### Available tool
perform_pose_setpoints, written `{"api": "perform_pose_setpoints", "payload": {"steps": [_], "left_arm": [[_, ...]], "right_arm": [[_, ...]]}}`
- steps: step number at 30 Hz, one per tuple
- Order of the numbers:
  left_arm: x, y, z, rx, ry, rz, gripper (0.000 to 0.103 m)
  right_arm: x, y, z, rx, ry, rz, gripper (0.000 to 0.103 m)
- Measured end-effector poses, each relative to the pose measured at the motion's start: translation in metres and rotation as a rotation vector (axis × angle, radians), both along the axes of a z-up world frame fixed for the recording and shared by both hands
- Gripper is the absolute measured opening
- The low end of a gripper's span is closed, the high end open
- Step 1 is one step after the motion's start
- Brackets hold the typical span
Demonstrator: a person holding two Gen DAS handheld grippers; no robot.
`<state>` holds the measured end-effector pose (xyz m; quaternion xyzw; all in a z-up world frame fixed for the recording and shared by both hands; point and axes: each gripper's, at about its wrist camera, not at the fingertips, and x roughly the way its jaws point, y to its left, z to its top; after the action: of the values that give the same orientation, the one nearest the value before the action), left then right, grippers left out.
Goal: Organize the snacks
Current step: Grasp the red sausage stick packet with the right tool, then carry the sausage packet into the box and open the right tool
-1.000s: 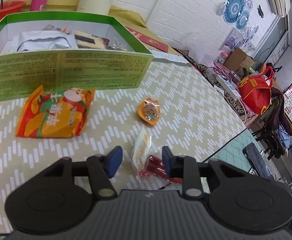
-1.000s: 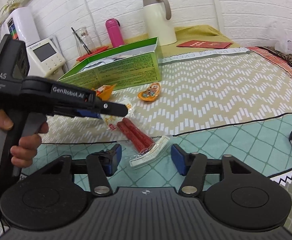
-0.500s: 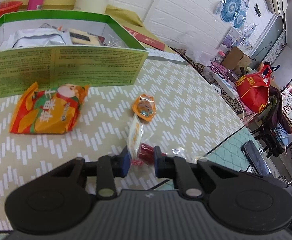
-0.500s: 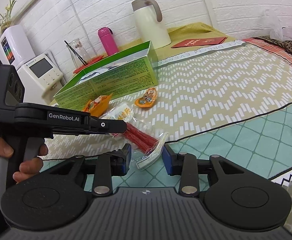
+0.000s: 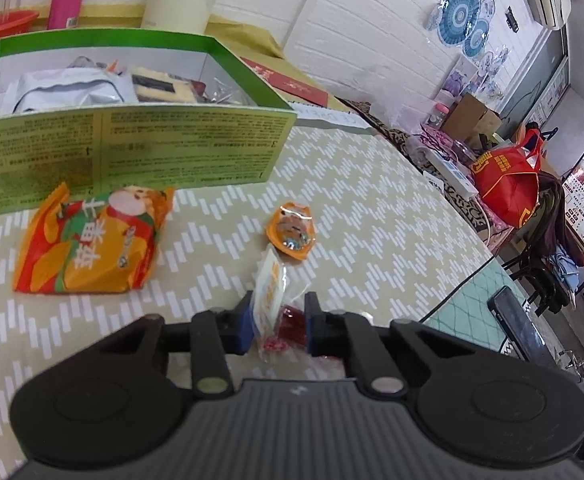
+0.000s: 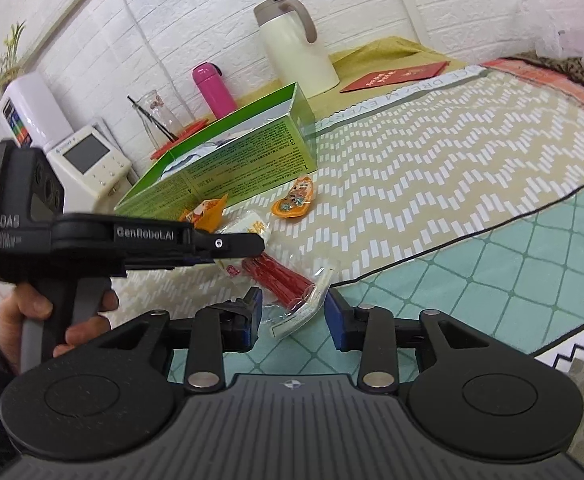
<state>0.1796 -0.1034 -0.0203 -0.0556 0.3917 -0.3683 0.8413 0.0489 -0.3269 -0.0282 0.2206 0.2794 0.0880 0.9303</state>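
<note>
The left gripper [image 5: 278,322] pinches the sausage pack [image 6: 282,276] at the near table edge, the right gripper [image 6: 292,316] gapes around its other end; next, lift it into the far green box [image 5: 196,144].

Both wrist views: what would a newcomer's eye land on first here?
Probably the clear sausage packet in the foreground, the left gripper shut on one end while the right gripper straddles the other end with jaws open. Behind it stands the open green box with snacks already inside. In front of the box, an orange snack bag and a small orange jelly cup lie loose on the zigzag tablecloth.
</note>
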Motion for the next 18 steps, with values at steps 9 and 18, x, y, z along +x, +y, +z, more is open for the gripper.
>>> {"api": "perform_pose_setpoints", "payload": {"steps": [9, 18], "left_arm": [[-0.010, 0.006, 0.003, -0.014, -0.007, 0.054, 0.001], [-0.005, 0.030, 0.072, -0.101, -0.168, 0.129, 0.001]], "right_arm": [[0.007, 0.006, 0.005, -0.128, -0.036, -0.028, 0.007], [0.038, 0.015, 0.070, -0.203, -0.241, 0.021, 0.005]]}}
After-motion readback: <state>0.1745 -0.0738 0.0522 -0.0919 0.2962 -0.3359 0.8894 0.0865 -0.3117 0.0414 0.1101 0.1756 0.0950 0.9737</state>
